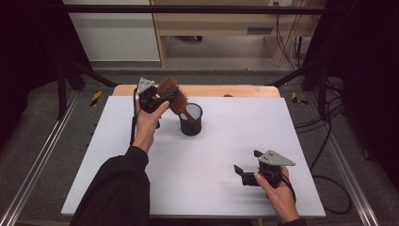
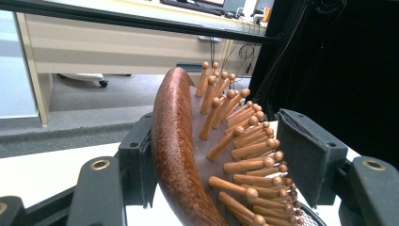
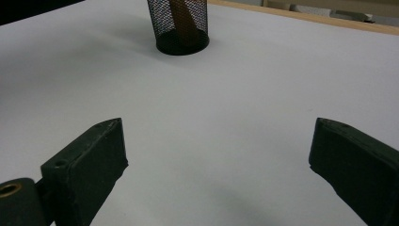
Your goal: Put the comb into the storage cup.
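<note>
A wooden paddle hairbrush (image 2: pixel 176 155), its back smooth, curved and reddish-brown, carries round-tipped wooden pins set in a perforated cushion. The left gripper (image 1: pixel 157 100) is clamped on the brush head, one flat black pad against the back, the other at the pin tips. The handle stands tilted in a black wire-mesh cup (image 1: pixel 191 119), a round cylinder on the far middle of the table (image 1: pixel 202 188). The right gripper (image 1: pixel 245 169) rests near the front right edge, jaws wide apart with nothing between them. The tabletop is matte white over a pale wooden board; beyond lie grey floor, light wooden furniture and black curtains.
</note>
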